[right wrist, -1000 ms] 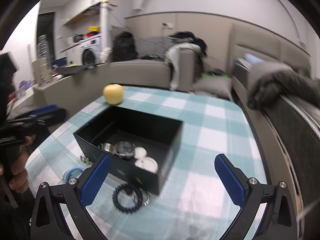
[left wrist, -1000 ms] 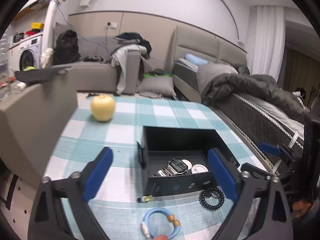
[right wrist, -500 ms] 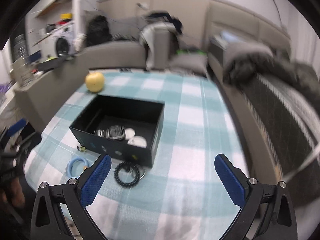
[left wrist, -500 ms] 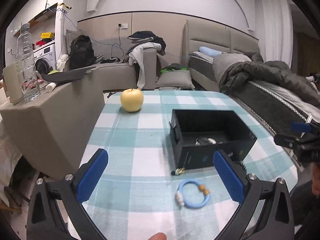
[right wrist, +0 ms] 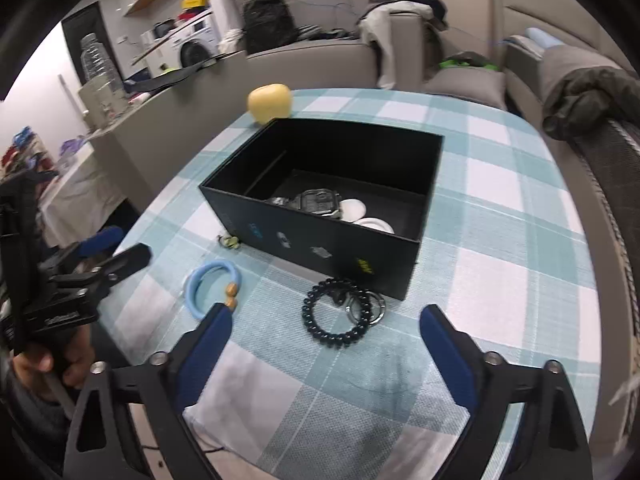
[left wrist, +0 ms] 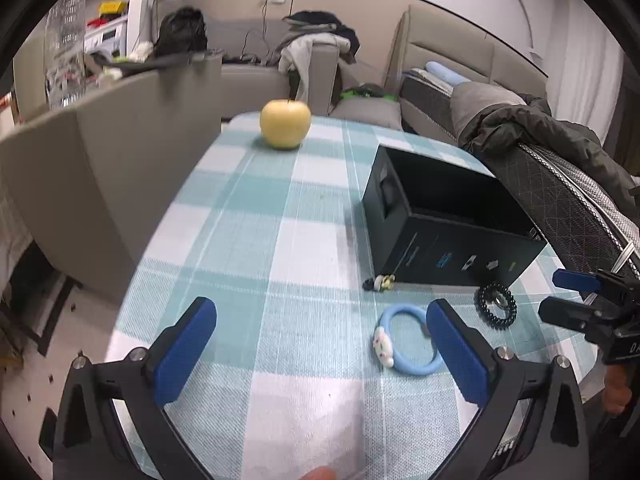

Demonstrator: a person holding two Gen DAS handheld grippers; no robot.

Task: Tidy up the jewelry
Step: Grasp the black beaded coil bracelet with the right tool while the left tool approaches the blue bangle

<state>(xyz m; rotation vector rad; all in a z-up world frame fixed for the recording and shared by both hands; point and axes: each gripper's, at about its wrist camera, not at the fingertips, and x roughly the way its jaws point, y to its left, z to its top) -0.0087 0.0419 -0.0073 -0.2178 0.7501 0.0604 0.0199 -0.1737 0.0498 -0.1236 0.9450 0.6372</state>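
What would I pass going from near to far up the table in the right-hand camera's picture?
Black bead bracelet → black box holding a watch → yellow apple at the far edge.

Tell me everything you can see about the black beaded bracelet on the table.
The black beaded bracelet is a closed ring of small, round, glossy dark beads. It lies flat on the checked tablecloth, just in front of the black box, near its front corner. On its box side it overlaps thin metal rings; whether they are joined to it is unclear. Neither gripper touches it: the right gripper, its jaws closing with nothing between them, is just short of it.
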